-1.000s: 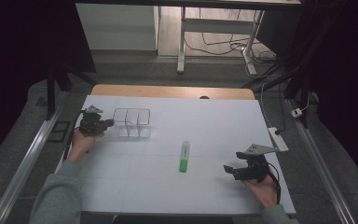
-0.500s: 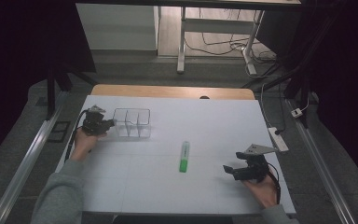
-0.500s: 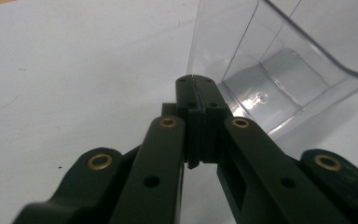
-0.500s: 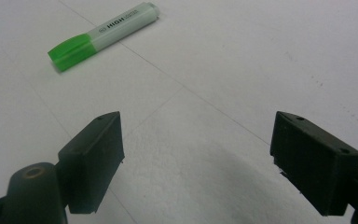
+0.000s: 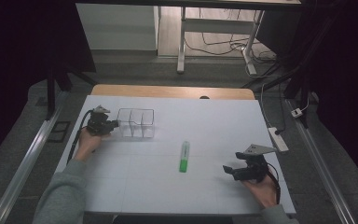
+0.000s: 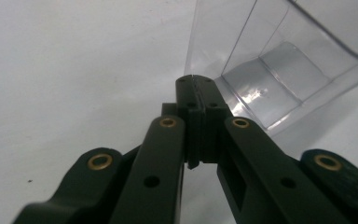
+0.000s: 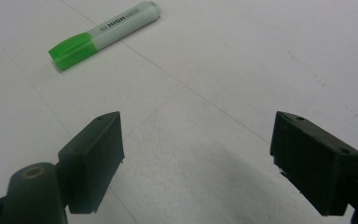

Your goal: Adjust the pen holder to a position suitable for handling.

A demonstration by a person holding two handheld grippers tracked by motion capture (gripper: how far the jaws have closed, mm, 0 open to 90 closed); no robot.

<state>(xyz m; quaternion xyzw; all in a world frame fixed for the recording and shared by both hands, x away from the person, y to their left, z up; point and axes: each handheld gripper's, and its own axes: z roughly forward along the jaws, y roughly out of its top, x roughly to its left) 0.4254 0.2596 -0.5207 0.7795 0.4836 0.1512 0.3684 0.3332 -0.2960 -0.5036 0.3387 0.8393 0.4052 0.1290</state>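
A clear plastic box (image 5: 136,122) with inner dividers stands on the white table at the back left. My left gripper (image 5: 113,124) is shut, its tips right at the box's left wall. In the left gripper view the closed jaws (image 6: 196,88) meet the near corner of the box (image 6: 279,60); I cannot tell whether they pinch the wall. A green highlighter (image 5: 184,156) lies in the middle of the table. My right gripper (image 5: 228,169) rests open at the front right, pointing towards the highlighter (image 7: 105,32), which lies well ahead of the wide-apart jaws (image 7: 198,154).
The white table top (image 5: 214,121) has faint grid lines and a wooden strip (image 5: 168,91) along its far edge. A power strip (image 5: 278,138) lies off the right side. Metal rails (image 5: 32,149) run along the floor on the left.
My left gripper has crept to the right, closing the gap to the clear box. The right gripper and the highlighter have not moved.
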